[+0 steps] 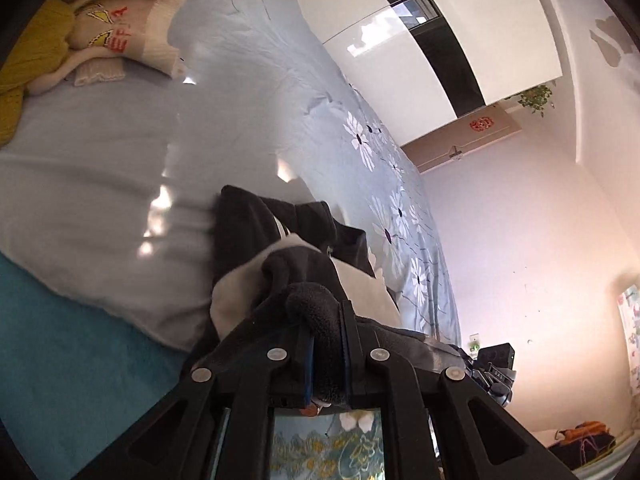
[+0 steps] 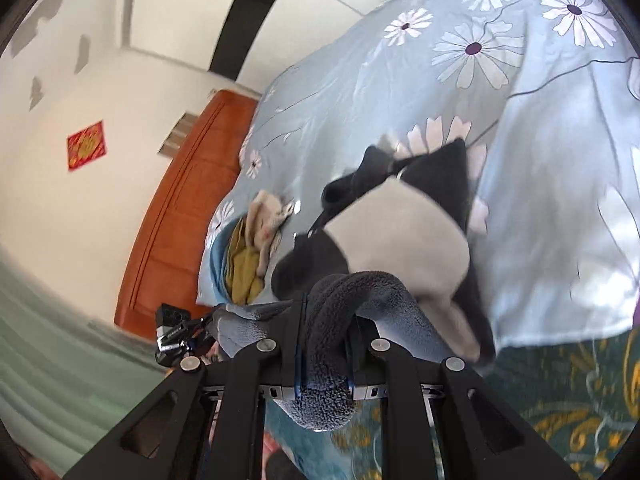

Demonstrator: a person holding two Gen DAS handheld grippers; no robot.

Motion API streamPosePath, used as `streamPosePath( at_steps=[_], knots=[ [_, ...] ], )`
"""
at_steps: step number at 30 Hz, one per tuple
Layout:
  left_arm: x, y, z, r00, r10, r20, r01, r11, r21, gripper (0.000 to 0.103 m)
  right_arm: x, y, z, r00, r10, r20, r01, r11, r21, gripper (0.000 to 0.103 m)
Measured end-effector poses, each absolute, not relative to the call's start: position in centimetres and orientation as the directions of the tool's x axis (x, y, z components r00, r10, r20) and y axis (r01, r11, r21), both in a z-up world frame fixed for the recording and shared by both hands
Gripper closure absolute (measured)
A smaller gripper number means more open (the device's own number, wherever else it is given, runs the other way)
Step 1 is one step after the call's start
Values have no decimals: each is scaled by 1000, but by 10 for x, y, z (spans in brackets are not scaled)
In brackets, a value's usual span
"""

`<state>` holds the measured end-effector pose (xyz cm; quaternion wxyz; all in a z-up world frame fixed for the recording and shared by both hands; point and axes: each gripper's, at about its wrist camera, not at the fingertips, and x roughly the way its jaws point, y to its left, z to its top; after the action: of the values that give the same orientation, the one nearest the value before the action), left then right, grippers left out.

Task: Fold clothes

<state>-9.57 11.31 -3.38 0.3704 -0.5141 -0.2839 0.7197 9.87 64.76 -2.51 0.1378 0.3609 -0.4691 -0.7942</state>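
A black-and-white fleece garment point(image 1: 280, 256) lies bunched on the pale blue flowered bedspread point(image 1: 248, 80). My left gripper point(image 1: 326, 340) is shut on a dark fleece edge of it, held just above the bed. In the right wrist view the same garment point(image 2: 400, 224) hangs toward the bed, and my right gripper point(image 2: 324, 356) is shut on a thick grey fleece fold of it. The other gripper point(image 2: 176, 332) shows at lower left in that view.
A pile of clothes, cream with red letters point(image 1: 120, 40) and olive-yellow point(image 1: 28, 64), sits at the bed's far end; it also shows in the right wrist view point(image 2: 256, 248). A wooden headboard point(image 2: 180, 220) stands behind. A teal patterned mat point(image 2: 560, 400) lies below.
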Motion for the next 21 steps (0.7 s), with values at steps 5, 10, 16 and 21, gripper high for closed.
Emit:
streamPosePath(
  at_steps=[5, 10, 16, 21],
  knots=[
    [-159, 140, -82, -188, 807, -559, -112, -584, -804, 92, 40, 675, -56, -682, -524, -510, -274, -463, 843, 88],
    [-188, 154, -132, -150, 818, -555, -16, -563, -826, 88, 15, 682, -91, -656, -499, -566, -368, -443, 818, 86],
    [-185, 137, -130, -163, 889, -427, -1, -433, -901, 48, 18, 683, -90, -691, -482, -539, -346, -434, 832, 74],
    [-176, 121, -101, -236, 865, -444, -80, -472, -878, 34, 37, 684, -55, -760, -416, -499, -275, -490, 827, 48]
  ],
)
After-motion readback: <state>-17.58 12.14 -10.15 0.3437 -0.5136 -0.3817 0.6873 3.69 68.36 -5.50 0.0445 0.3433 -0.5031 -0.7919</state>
